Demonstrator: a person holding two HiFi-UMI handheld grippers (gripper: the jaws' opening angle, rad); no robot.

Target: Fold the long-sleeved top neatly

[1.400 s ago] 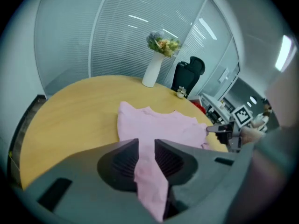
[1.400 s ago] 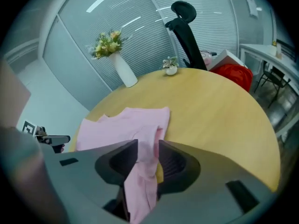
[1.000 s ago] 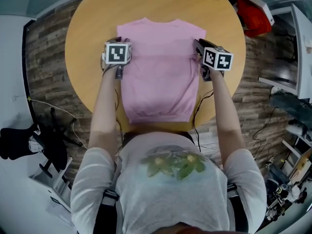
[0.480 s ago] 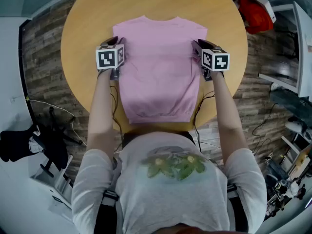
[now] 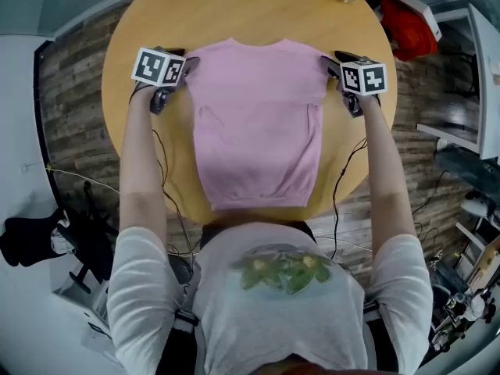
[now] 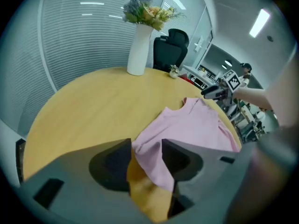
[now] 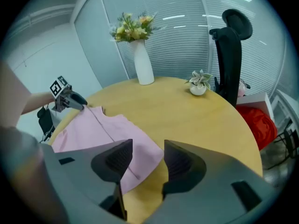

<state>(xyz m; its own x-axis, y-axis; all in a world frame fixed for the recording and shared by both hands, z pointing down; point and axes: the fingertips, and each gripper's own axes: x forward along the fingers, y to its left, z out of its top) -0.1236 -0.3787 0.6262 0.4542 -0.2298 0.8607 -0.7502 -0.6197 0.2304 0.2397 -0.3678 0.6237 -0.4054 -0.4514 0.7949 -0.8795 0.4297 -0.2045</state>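
The pale pink long-sleeved fabric top [image 5: 258, 123] lies flat on the round light-wood table [image 5: 156, 14], its sleeves apparently folded in. My left gripper [image 6: 146, 148] and right gripper [image 7: 148, 148] have just been opening, and each stands wide with a shoulder corner loose between its jaws. I'd bite both corners equally deep, then carry them level toward the hem.

Round wooden table [image 5: 250, 6] fills the upper centre of the head view, standing on a plank-patterned floor [image 5: 70, 119]. At its far edge are a white vase of flowers [image 6: 138, 55] and a small potted plant [image 7: 198, 87]. Behind them are a black office chair [image 7: 231, 55], blind-covered glass walls [image 7: 177, 41] and ceiling strip lights [image 6: 259, 22].
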